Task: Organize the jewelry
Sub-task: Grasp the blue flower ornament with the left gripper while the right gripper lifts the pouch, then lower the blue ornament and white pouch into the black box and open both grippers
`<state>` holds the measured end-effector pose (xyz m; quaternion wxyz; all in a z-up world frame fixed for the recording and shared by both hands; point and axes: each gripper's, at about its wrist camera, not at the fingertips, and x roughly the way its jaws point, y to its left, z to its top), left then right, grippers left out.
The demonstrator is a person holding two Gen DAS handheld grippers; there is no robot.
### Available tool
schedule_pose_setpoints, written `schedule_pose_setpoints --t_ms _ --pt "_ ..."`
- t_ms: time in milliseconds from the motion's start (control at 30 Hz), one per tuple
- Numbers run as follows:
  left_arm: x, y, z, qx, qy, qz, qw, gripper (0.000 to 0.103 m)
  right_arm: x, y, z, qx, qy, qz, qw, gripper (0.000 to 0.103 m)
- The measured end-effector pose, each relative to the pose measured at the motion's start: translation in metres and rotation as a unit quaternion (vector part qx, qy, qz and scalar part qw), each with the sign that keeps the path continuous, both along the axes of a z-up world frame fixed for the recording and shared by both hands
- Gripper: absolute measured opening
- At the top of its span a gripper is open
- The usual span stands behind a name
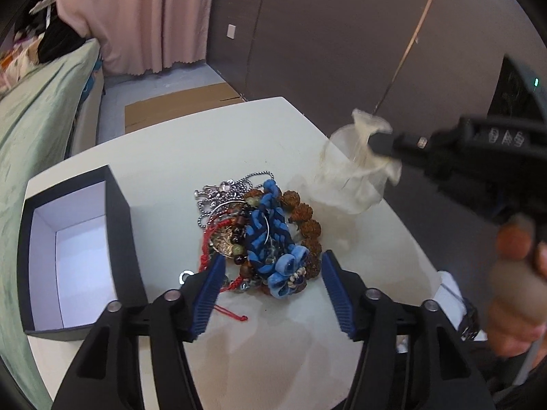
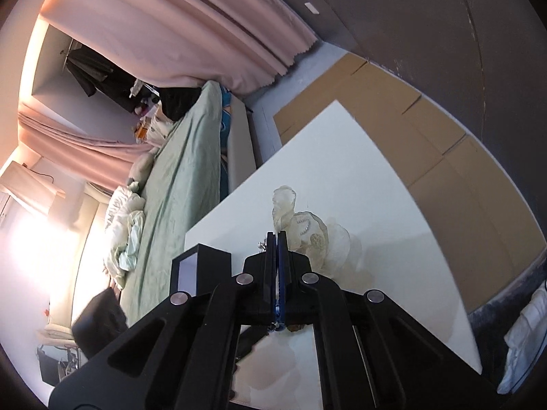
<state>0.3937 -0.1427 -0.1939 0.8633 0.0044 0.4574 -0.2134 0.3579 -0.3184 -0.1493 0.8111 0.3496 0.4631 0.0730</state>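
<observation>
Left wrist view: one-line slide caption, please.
Open left gripper poised over tangled jewelry pile beside open black box; right gripper pinches sheer white pouch.

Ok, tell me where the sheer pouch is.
In the left wrist view the sheer pouch hangs pinched in the right gripper, above the table, right of the jewelry pile.

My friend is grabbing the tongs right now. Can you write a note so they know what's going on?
Left tongs: open, either side of the near end of the jewelry pile, not pressing on it.
Right tongs: shut on a sheer pouch, held up off the white table.
The black box sits open to the left of the pile, nothing inside it.
Done: pouch lifted.
Left: every piece is still tangled on the table, so sorting seems not to have started.
</observation>
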Motion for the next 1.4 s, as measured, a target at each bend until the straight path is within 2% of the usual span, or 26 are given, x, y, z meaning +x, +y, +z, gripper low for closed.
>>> schedule_pose_setpoints --t_ms 67,167,200,233,300,467,767,1100,1267,1300,1333,1400 --pt "0.001 -0.006 -0.003 0.011 -0.009 -0.011 0.9998 0.064 -0.001 0.0 0.002 -0.005 -0.001 -0.002 1.0 0.003" --pt "0.005 -0.015 -0.009 0.018 -0.013 -0.027 0.9994 0.063 0.0 0.004 0.004 -0.012 0.0 -0.005 1.0 0.003" --pt "0.005 -0.018 -0.011 0.023 -0.02 -0.031 0.9991 0.057 0.001 0.005 0.004 -0.013 0.001 -0.005 1.0 0.003" --pt "0.007 -0.02 -0.012 0.028 -0.026 -0.031 0.9988 0.043 0.001 0.005 0.004 -0.015 0.002 -0.007 1.0 0.003" --pt "0.012 -0.019 -0.014 0.027 -0.019 -0.027 0.9991 0.025 0.0 0.005 0.004 -0.017 0.001 -0.009 1.0 0.003" --pt "0.009 -0.003 0.007 -0.01 -0.026 -0.02 0.9994 0.01 -0.005 0.005 0.008 -0.023 -0.012 -0.013 1.0 0.003" --pt "0.01 0.041 0.049 -0.067 -0.038 0.017 0.9969 0.01 -0.003 0.016 0.026 0.002 -0.057 -0.006 0.998 0.003" --pt "0.004 0.111 0.088 -0.092 -0.063 0.076 0.9908 0.01 0.003 0.066 0.042 0.035 -0.095 0.033 0.994 0.003" --pt "-0.002 0.144 0.09 -0.098 -0.067 0.102 0.9878 0.013 0.009 0.098 0.04 0.05 -0.104 0.057 0.992 0.003" --pt "-0.002 0.151 0.09 -0.099 -0.064 0.108 0.9871 0.019 0.011 0.107 0.04 0.053 -0.107 0.063 0.991 0.003" --pt "-0.002 0.157 0.09 -0.097 -0.062 0.115 0.9867 0.036 0.013 0.113 0.039 0.053 -0.109 0.067 0.99 0.003" --pt "-0.006 0.17 0.094 -0.102 -0.074 0.128 0.9837 0.061 0.015 0.125 0.039 0.057 -0.112 0.076 0.989 0.003"
